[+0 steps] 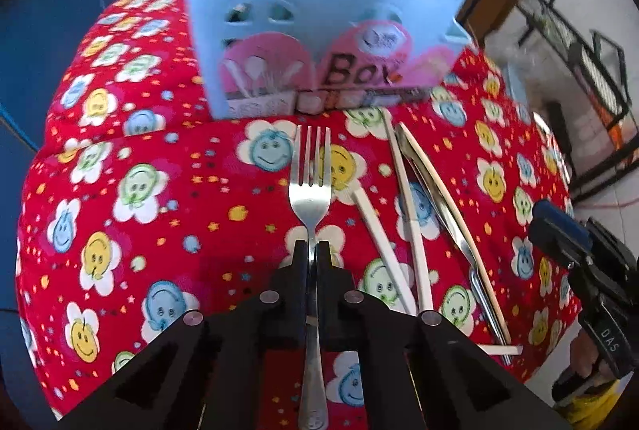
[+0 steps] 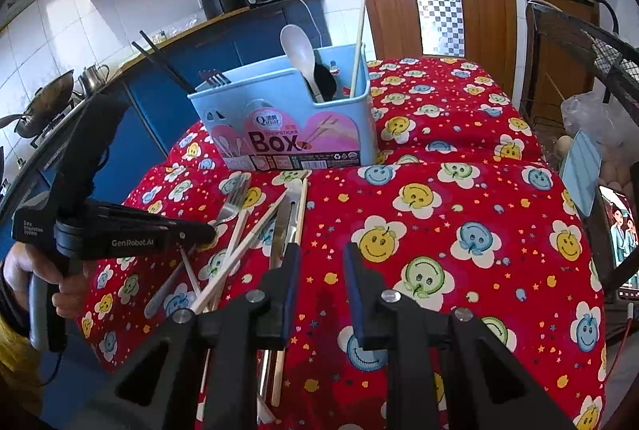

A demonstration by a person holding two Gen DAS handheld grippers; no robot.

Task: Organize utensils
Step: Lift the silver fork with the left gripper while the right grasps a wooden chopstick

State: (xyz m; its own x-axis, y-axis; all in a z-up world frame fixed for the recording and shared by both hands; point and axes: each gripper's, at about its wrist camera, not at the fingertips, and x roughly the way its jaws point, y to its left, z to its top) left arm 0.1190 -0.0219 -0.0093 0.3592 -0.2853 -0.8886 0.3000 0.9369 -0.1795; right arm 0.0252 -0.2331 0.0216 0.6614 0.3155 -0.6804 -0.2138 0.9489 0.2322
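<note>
My left gripper [image 1: 312, 250] pinching a shiny steel fork [image 1: 310, 186], right gripper [image 2: 319, 262] spread and empty, ribless pale-blue plastic holder [image 2: 287, 110] labelled "Box", smiley-flower red cloth [image 2: 459, 210]

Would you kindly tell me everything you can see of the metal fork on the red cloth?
The fork looks like shiny steel, with four straight tines, a narrow neck and a long flat handle bearing a small stamped mark near its end. It lies flat on the red smiley-flower cloth, tines pointing toward the blue utensil box but short of it. The left tool is shut on its neck. It lies apart from the pale chopsticks beside it.
</note>
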